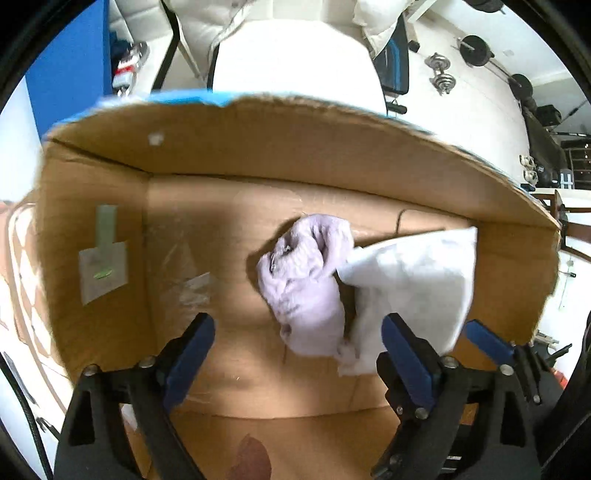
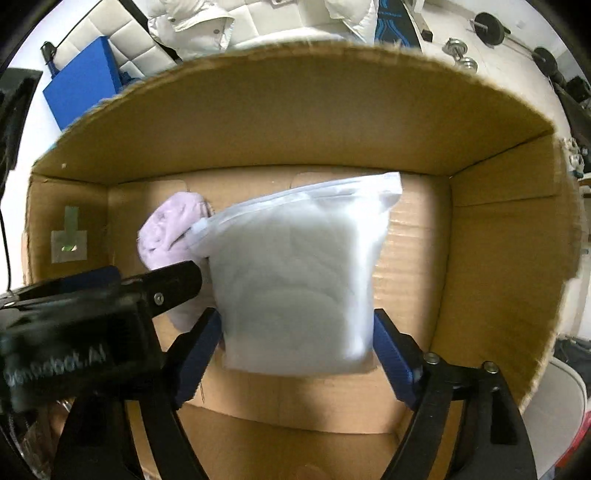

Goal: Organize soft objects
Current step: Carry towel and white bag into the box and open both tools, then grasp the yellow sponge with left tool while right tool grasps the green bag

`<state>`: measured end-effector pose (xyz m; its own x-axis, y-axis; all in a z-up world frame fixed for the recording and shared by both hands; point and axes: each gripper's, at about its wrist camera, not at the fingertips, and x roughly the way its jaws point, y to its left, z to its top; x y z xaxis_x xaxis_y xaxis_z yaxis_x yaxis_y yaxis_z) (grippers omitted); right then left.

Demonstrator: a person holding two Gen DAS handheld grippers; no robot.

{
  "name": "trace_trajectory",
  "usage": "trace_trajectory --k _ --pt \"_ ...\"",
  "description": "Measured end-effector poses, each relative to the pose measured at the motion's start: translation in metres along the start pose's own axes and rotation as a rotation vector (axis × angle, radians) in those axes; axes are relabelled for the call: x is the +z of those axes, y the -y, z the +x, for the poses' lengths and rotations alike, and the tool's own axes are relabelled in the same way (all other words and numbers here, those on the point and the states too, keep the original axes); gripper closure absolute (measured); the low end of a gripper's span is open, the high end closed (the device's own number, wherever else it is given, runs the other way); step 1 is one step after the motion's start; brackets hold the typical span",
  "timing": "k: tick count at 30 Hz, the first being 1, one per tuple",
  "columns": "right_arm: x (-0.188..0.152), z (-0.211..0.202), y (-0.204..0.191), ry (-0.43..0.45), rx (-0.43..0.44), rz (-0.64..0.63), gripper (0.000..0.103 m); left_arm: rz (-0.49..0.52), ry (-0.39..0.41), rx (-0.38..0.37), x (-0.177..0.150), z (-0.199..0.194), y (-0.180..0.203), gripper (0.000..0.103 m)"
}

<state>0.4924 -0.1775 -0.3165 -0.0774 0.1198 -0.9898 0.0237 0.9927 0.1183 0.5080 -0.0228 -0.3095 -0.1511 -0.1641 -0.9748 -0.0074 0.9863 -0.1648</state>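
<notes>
Both grippers point down into an open cardboard box [image 1: 258, 147] [image 2: 295, 110]. A crumpled lilac cloth [image 1: 306, 284] [image 2: 166, 232] lies on the box floor. My left gripper [image 1: 299, 358] is open above the cloth's near end, and its pads stand clear of the cloth. A white translucent zip bag with soft filling [image 2: 295, 273] [image 1: 410, 277] leans against the cloth. It stands between the wide-spread fingers of my right gripper [image 2: 295, 350], its edges close to the pads, and it looks blurred. One left finger [image 2: 173, 280] crosses the right wrist view.
A taped label [image 1: 103, 269] sticks to the box's left wall. Beyond the box are a white cushioned seat [image 1: 295, 62], a blue board [image 2: 81, 85], a white jacket [image 2: 192, 22], and dumbbells [image 1: 441, 72] and weight plates on the white floor.
</notes>
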Motion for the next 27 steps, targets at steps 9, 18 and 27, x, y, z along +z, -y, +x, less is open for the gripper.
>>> trace_trajectory --k 9,18,27 --pt "-0.054 -0.061 0.007 0.118 -0.043 -0.035 0.0 0.005 0.165 0.055 -0.067 -0.071 0.002 0.002" --pt "-0.127 -0.116 -0.01 0.227 -0.032 -0.048 0.0 -0.046 0.311 0.113 -0.158 -0.105 -0.012 0.002" --pt "-0.236 -0.051 -0.03 0.088 0.007 -0.015 0.0 -0.078 0.167 0.176 -0.251 -0.024 -0.082 0.002"
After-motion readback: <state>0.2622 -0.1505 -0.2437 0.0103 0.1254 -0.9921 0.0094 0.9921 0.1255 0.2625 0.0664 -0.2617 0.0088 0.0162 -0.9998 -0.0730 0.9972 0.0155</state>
